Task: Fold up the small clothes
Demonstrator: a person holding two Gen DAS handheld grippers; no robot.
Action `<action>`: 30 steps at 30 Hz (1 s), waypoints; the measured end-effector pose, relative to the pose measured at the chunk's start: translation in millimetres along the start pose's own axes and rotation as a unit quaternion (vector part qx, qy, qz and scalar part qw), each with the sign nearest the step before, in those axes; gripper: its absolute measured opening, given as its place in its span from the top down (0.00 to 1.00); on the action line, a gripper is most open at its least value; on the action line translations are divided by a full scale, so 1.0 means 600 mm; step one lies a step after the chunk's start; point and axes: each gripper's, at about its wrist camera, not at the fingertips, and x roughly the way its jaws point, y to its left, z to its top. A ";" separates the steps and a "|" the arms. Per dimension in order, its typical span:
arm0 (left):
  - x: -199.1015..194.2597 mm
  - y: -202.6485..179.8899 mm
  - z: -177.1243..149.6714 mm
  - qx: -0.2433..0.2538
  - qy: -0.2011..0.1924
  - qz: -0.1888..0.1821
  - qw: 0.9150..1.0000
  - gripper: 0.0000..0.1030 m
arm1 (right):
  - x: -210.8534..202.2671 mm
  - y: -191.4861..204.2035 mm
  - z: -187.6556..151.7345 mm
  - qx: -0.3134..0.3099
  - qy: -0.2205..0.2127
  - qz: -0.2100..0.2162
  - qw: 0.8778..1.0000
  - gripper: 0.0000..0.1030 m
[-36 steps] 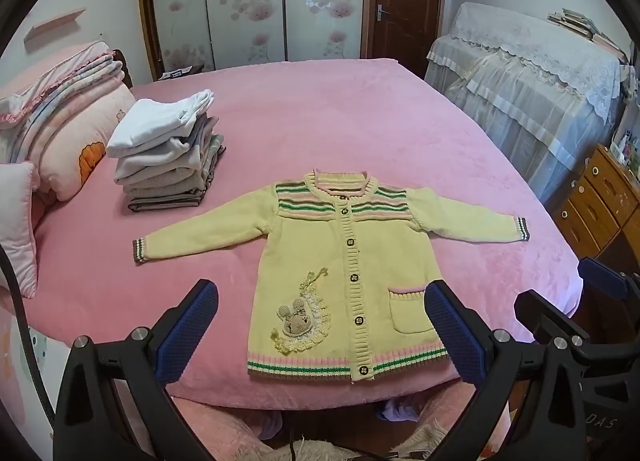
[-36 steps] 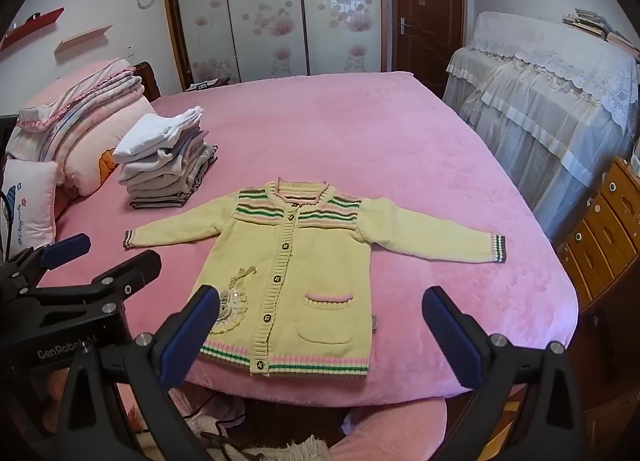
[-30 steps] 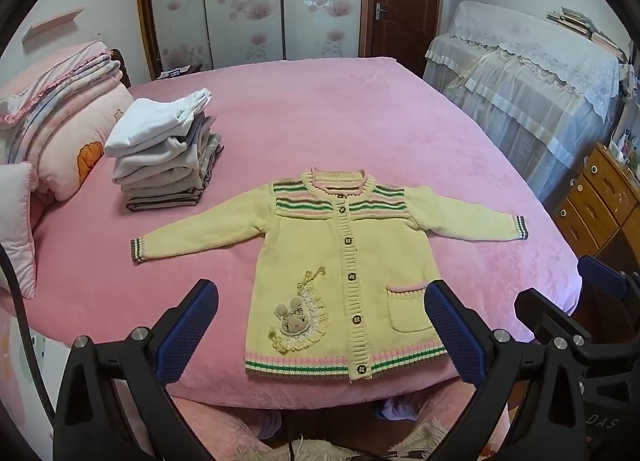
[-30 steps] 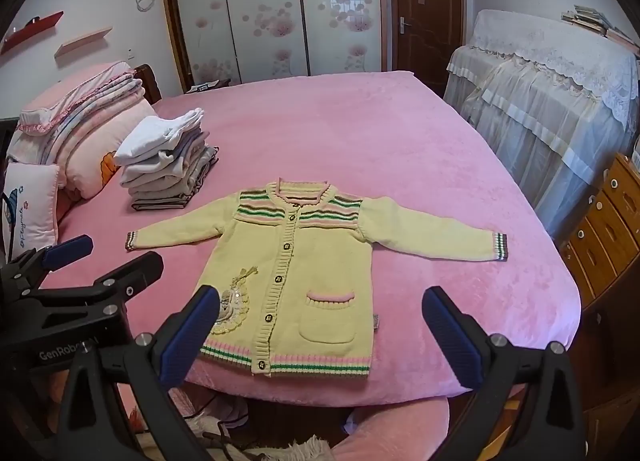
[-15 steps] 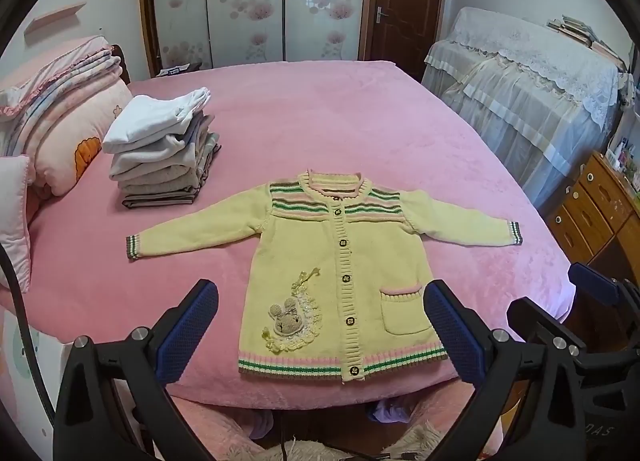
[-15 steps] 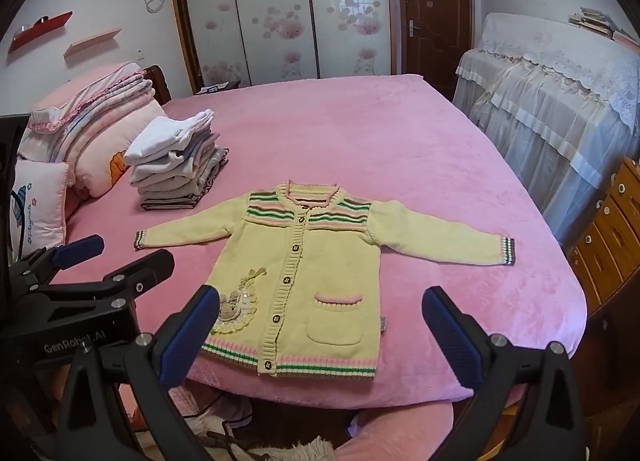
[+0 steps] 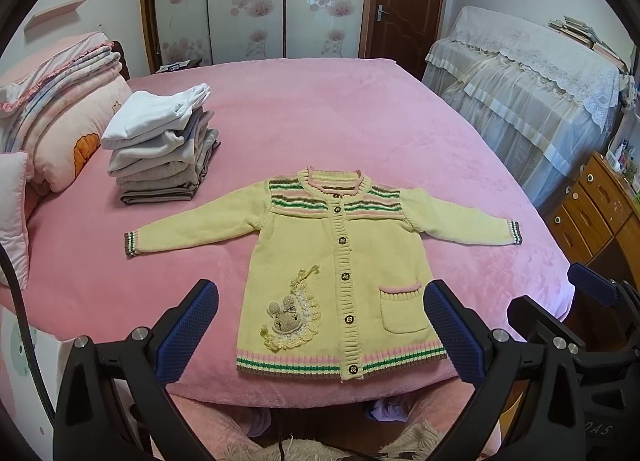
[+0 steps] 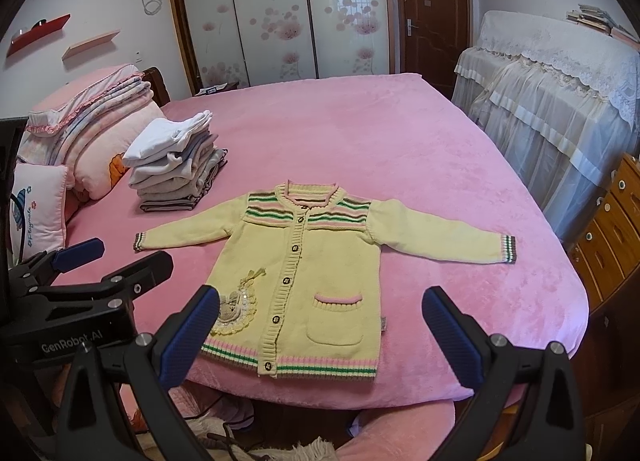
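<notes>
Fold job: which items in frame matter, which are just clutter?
Belongs to the job:
- yellow cardigan, spread flat, unfolded
- stack of folded clothes
- left gripper and right gripper, both open
- pink bed as work surface

Just lying about:
- pillows
- wooden dresser
- lace-covered furniture

Both wrist views are taken from off the near edge of the bed (image 7: 360,109), angled down across it toward the wardrobe (image 8: 276,13). The cardigan (image 7: 340,261) and folded stack (image 8: 176,165) are shared; the left view is set further left.
</notes>
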 end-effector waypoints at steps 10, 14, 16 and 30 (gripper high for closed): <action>0.002 0.002 0.000 0.000 0.000 0.002 1.000 0.01 | 0.008 0.000 -0.001 -0.001 0.003 0.008 1.000 0.01; 0.002 0.002 0.001 0.000 0.001 0.003 1.000 0.01 | 0.012 0.002 -0.002 -0.003 0.005 0.013 1.000 0.01; 0.003 0.003 0.001 0.000 0.000 0.003 1.000 0.01 | 0.013 0.002 -0.002 -0.003 0.006 0.014 1.000 0.01; 0.005 0.004 0.006 0.000 0.000 0.004 1.000 0.01 | 0.014 0.002 0.000 -0.003 0.006 0.015 1.000 0.01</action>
